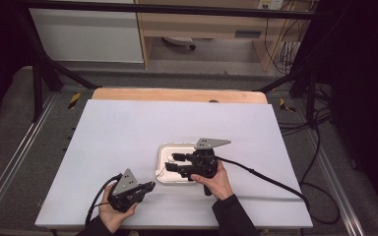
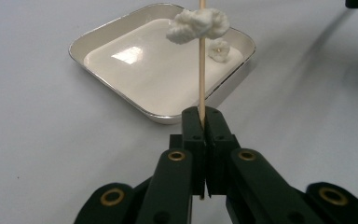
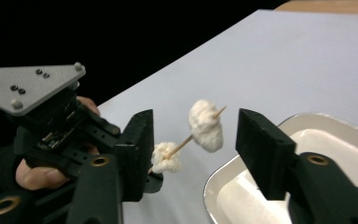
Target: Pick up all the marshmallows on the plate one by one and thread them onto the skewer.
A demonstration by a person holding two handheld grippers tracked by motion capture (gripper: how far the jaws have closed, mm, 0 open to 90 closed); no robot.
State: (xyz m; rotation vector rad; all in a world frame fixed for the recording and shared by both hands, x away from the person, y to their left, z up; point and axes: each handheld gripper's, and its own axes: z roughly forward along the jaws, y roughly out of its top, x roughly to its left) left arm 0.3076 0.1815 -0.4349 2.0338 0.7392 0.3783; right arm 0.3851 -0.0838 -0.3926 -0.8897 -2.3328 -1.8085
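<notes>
Jaws of the left gripper (image 2: 200, 122) are clamped on a wooden skewer (image 2: 201, 70) carrying a white lump (image 2: 198, 25), low centre in the left gripper view. Right gripper (image 3: 193, 140) jaws stand apart around the upper lump (image 3: 206, 125) without touching, above the white tray (image 1: 163, 162), hand (image 1: 220, 181) angled leftward.

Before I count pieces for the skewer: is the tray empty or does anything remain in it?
Not empty. One white lump lies in the tray, near its far corner; the rest of the tray floor is bare.
</notes>
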